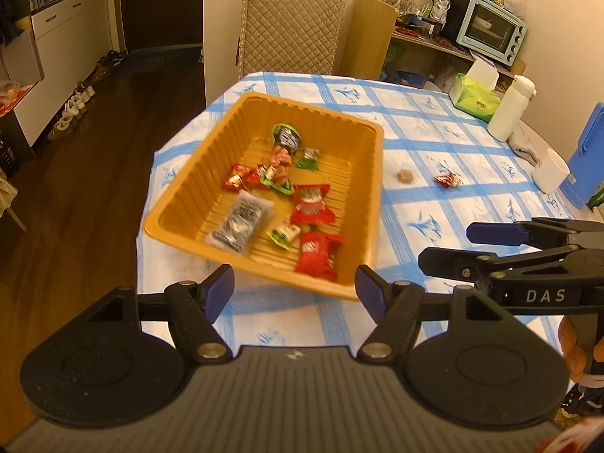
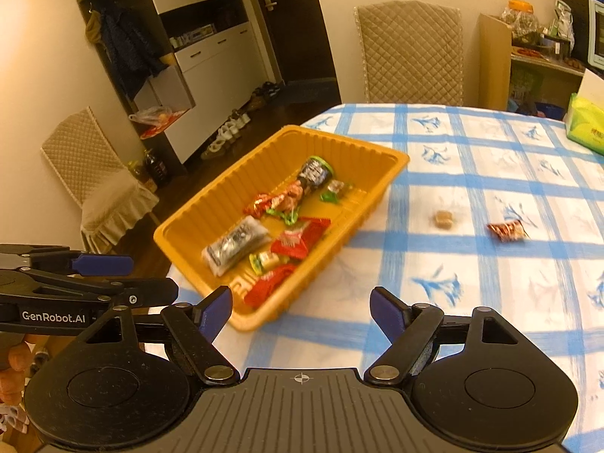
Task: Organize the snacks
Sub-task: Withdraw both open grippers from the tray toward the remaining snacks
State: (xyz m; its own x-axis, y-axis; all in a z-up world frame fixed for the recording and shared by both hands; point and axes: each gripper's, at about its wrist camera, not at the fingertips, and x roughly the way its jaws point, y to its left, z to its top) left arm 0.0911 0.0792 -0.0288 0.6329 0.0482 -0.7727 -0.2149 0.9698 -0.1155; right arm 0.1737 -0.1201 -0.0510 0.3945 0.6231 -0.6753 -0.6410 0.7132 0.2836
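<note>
We see the orange tray of wrapped snacks at the tabletop edge, just ahead of our left gripper, spread and empty; two loose candies lie beyond our right gripper, also spread wide, empty.

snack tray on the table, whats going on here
A person holds a two-finger gripper in each hand over a table with a blue checked cloth. The left gripper and right gripper are both open and hold nothing. An orange tray near the table's edge already holds most of the wrapped snacks. Two pieces lie on the cloth beside it: a small brown candy and a red wrapped candy.
</note>
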